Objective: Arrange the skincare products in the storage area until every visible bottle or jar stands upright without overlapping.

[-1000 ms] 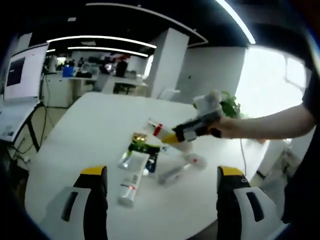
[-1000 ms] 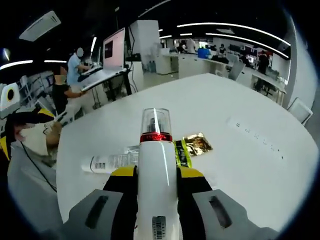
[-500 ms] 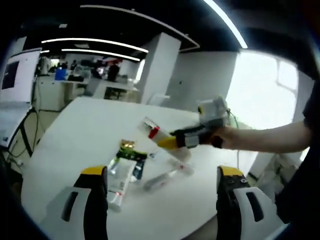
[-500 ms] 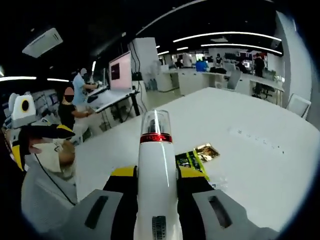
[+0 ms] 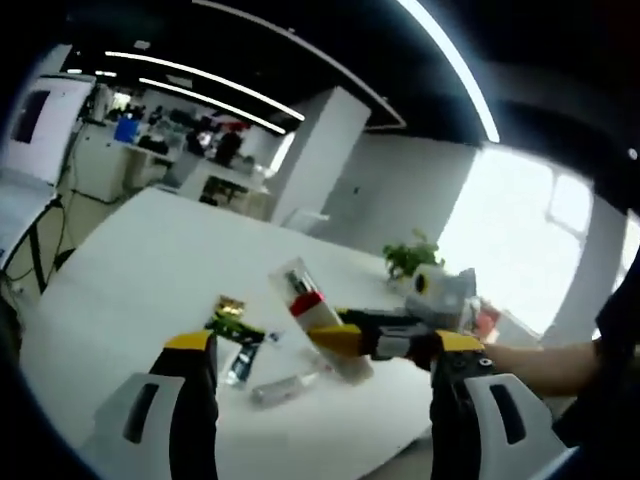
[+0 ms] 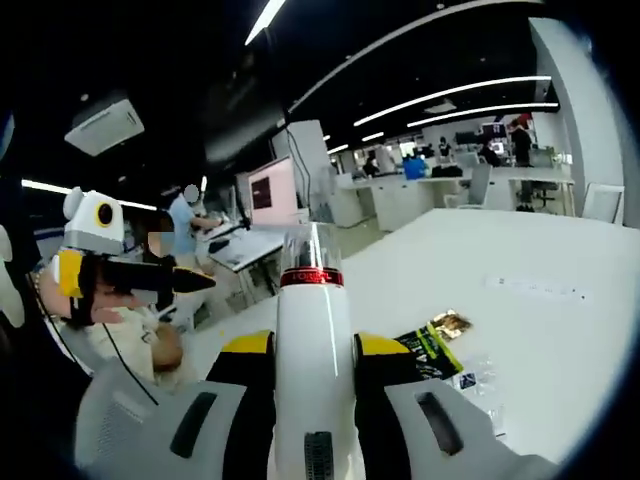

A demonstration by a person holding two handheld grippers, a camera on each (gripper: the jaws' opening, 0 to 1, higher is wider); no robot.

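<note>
Right gripper view: your right gripper (image 6: 312,400) is clamped on a white tube (image 6: 312,360), which runs up the middle of the view between the two yellow-tipped jaws. Its red band and clear cap (image 6: 311,248) point toward 12 o'clock. The tube is lifted clear of the white table (image 6: 560,330). On the table at about 4 o'clock from the cap lies a green-and-gold sachet (image 6: 436,338), flat, with a clear wrapper (image 6: 478,372) just beside it at its 5 o'clock. Your left gripper (image 6: 150,278) enters at 9 o'clock, held in the air; its jaw state cannot be told from here.

Left gripper view: your left gripper (image 5: 320,400) stands wide, with nothing between its jaws. The right gripper (image 5: 385,338) reaches in from 3 o'clock, carrying the white tube (image 5: 318,318) tilted, cap toward 11 o'clock, above the table (image 5: 120,270). Below and at 9 o'clock of the tube, the sachet (image 5: 228,320) lies flat. A clear bottle (image 5: 285,386) lies on its side at 6 o'clock of the tube, and another small item (image 5: 240,364) lies near the sachet, too blurred to identify. A potted plant (image 5: 408,258) stands at the table's far edge, toward 1 o'clock.
</note>
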